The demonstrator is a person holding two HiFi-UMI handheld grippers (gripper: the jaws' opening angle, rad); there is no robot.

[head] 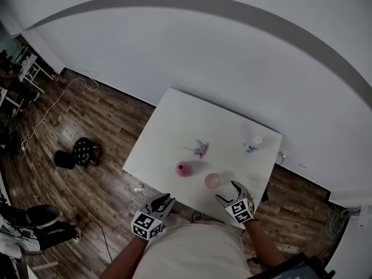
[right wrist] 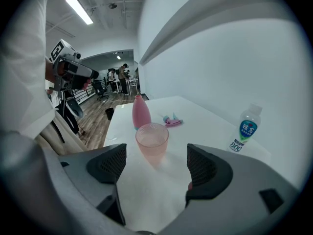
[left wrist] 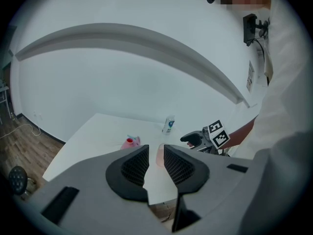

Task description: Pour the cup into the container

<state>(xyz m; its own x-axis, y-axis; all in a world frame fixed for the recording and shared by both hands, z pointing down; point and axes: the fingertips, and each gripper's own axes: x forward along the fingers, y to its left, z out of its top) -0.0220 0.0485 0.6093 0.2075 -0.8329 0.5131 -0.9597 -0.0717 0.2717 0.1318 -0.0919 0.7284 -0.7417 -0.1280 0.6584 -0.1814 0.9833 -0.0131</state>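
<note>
A translucent pink cup (head: 213,181) stands near the front edge of the white table (head: 174,121). A pink bottle-shaped container (head: 183,168) with an open neck stands just left of it. My right gripper (head: 235,192) is open over the table edge. In the right gripper view, the cup (right wrist: 152,140) stands a little ahead of the right gripper (right wrist: 156,152), centred between the jaws and untouched. The container (right wrist: 141,111) is behind it. My left gripper (head: 161,204) hangs off the table's front edge. Its jaws (left wrist: 156,148) stand a narrow slit apart, holding nothing.
A pink and teal spray head (head: 201,149) lies mid-table. A small water bottle (head: 253,142) stands at the far right. A dark stool (head: 83,151) and cables sit on the wooden floor to the left. A white wall runs behind the table.
</note>
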